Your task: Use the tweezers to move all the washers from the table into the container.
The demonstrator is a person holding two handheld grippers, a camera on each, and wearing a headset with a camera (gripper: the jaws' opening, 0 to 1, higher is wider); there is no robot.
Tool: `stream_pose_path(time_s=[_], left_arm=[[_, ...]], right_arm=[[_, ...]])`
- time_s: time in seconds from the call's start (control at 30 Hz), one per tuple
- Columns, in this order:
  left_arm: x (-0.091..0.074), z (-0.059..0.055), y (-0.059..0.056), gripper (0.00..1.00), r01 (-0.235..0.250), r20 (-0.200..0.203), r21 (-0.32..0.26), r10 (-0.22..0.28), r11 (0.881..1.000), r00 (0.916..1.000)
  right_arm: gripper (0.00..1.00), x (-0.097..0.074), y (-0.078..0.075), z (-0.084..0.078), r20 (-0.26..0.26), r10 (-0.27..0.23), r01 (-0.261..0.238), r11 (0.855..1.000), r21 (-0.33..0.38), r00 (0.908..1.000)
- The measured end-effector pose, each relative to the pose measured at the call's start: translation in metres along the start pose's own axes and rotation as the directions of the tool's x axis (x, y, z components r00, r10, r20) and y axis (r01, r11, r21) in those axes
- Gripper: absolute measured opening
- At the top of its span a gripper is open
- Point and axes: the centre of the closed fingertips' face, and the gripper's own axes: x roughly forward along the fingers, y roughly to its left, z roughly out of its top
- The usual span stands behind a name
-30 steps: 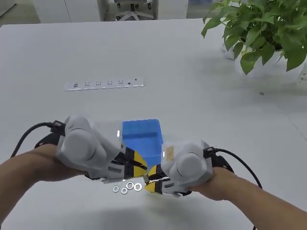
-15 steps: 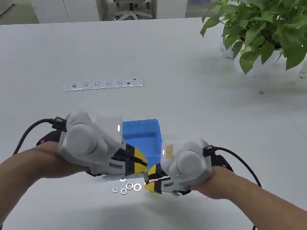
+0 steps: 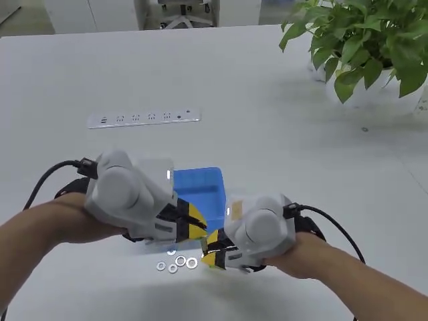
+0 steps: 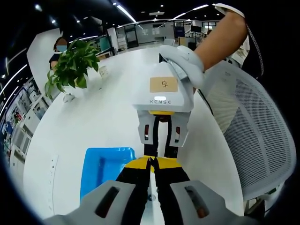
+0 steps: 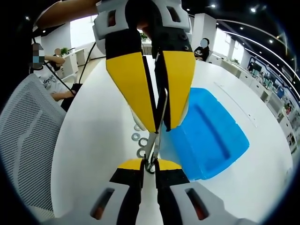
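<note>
Steel tweezers point(image 5: 154, 143) bridge the two grippers at the near edge of the white table point(image 3: 281, 134). The right gripper point(image 5: 150, 165) has its yellow-tipped jaws drawn almost together, pinching one end of the tweezers. Facing it, the left gripper point(image 5: 159, 129) has its jaws pressed flat against the tweezers' sides. Just below them, close to the person, a small cluster of washers point(image 3: 177, 262) lies loose on the table. The blue container point(image 3: 197, 187) sits just beyond the grippers. Farther back lie a white power strip point(image 3: 144, 118) and, at the far right, a potted plant point(image 3: 364, 40).

Compared with a second ago, the left gripper has risen slightly away from the washers, uncovering one more washer beneath it. The right gripper and the cluster have stayed put. This suggests the tweezers are still being settled between the grippers and picking has not begun, since every washer seen is still on the table.

Both ends of the tweezers are buried between jaws, so which end is the tip is unclear. From the head view the grippers hide the container's near half, and the washer count, roughly five, is uncertain.
</note>
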Motion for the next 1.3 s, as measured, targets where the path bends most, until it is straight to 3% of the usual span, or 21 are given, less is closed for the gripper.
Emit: stream_pose_path(time_s=[0.7, 1.3], left_arm=[[-0.004, 0.006, -0.005, 0.07, 0.011, -0.012, 0.027, -0.011, 1.000, 0.9999], [-0.025, 0.018, -0.009, 0.06, 0.037, -0.026, 0.057, -0.036, 0.998, 0.9990]], right_arm=[[0.09, -0.007, 0.002, 0.003, 0.010, -0.003, 0.002, 0.999, 0.036, 0.9999], [0.09, -0.018, 0.003, 0.025, 0.028, 0.001, -0.002, 1.000, 0.008, 0.9996]])
